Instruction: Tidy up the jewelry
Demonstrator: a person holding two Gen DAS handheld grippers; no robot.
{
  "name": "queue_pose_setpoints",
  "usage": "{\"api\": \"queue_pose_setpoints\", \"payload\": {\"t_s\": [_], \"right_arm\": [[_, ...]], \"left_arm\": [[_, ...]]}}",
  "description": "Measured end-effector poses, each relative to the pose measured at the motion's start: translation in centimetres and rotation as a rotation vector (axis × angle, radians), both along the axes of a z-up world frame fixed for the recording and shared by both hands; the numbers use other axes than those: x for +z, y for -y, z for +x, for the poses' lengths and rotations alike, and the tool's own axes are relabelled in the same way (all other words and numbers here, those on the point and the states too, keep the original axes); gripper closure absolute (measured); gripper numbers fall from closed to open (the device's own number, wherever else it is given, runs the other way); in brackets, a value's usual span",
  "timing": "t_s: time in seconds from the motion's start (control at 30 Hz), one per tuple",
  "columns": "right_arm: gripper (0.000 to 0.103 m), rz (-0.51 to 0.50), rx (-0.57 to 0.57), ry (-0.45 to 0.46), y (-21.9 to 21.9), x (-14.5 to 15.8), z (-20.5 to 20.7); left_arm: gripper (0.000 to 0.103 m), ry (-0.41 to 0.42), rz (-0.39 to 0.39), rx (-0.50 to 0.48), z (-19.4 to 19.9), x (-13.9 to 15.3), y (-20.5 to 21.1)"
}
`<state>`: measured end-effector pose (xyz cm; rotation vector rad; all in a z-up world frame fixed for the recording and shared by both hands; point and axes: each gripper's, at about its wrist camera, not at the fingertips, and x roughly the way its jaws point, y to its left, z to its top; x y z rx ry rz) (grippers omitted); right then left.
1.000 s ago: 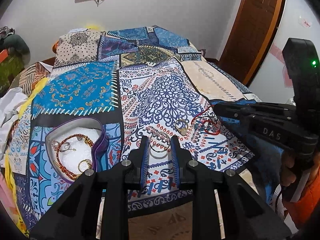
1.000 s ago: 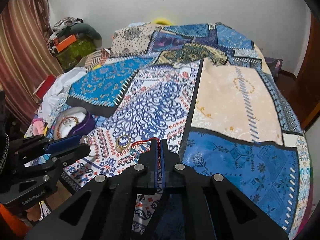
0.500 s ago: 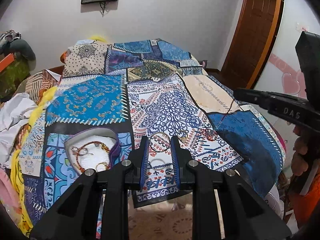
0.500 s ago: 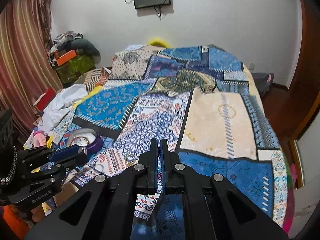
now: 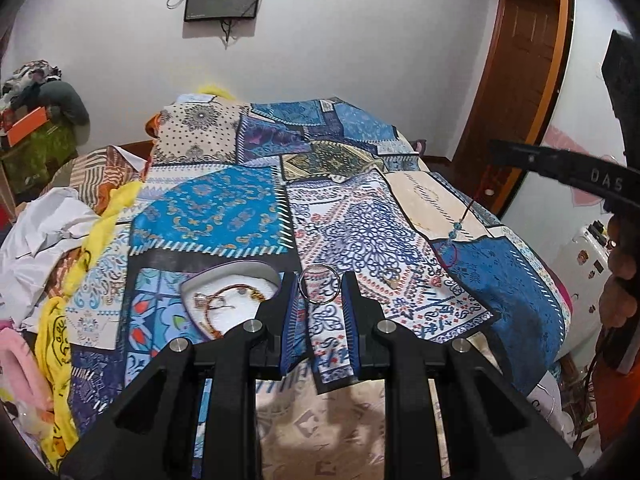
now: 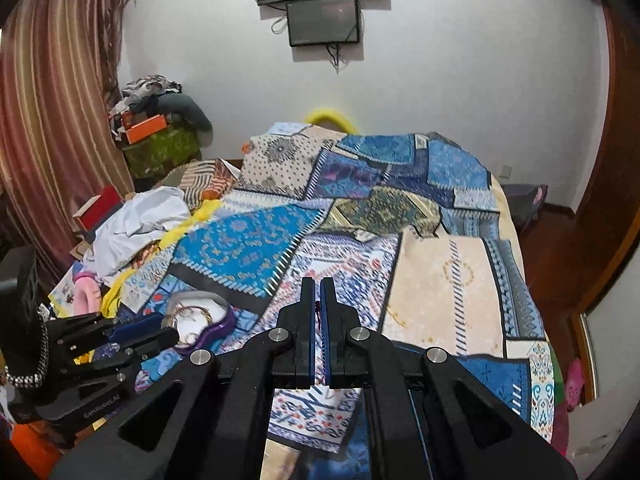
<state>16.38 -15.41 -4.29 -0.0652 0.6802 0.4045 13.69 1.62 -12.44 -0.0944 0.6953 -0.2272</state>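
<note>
My left gripper (image 5: 320, 286) is shut on a thin silver bangle (image 5: 319, 283) and holds it above the bed. Left of it lies the purple-rimmed white jewelry tray (image 5: 228, 276) with a beaded bracelet and a ring inside; it also shows in the right wrist view (image 6: 222, 320). My right gripper (image 6: 319, 292) is shut on a red cord necklace, which hangs from it with blue beads (image 5: 456, 234) in the left wrist view. A gold ring (image 5: 394, 278) lies on the patterned bedspread (image 5: 360, 224).
White cloth and yellow fabric (image 5: 60, 232) are piled at the bed's left side. A wooden door (image 5: 516, 72) stands at the right. A wall screen (image 6: 324, 20) hangs behind the bed. The left gripper shows at the lower left of the right wrist view (image 6: 136, 338).
Both grippers have risen from the bedspread. The left one lifted the silver bangle. The right one lifted the red cord necklace, which now hangs in the air.
</note>
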Motion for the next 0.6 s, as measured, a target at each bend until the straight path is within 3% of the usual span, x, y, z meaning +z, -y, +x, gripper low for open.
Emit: {"api": "queue_pose_setpoints", "payload": {"t_s": [0.6], "right_arm": [[0.101, 0.029, 0.158, 0.018, -8.0, 0.9, -0.1]], "left_arm": [[0.082, 0.016, 0.007, 0.105, -1.2, 0.1, -5.4]]}}
